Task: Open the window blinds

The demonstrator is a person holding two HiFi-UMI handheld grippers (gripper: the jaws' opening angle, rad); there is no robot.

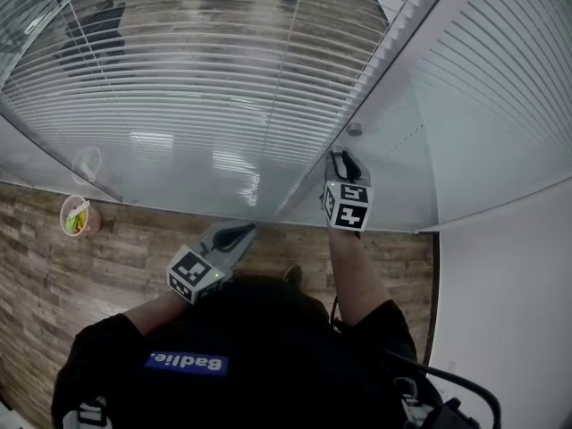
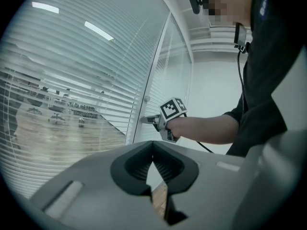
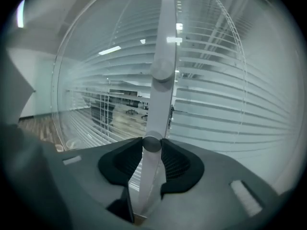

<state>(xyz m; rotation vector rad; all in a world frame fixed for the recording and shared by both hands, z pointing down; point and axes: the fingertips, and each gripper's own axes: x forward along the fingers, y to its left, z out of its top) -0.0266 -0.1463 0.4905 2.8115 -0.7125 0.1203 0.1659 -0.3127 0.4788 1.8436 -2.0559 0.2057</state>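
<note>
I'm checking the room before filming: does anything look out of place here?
Only the cup, seemingly of food, standing on the wooden floor at the left, close to the glass partition; an odd spot for it. The blind slats look even.

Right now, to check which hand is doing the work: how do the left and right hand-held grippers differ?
The right hand-held gripper reaches the window frame; the left hand-held gripper is held back, short of the glass. The right clamps a small round knob; the left is shut on nothing. Both carry marker cubes.
</note>
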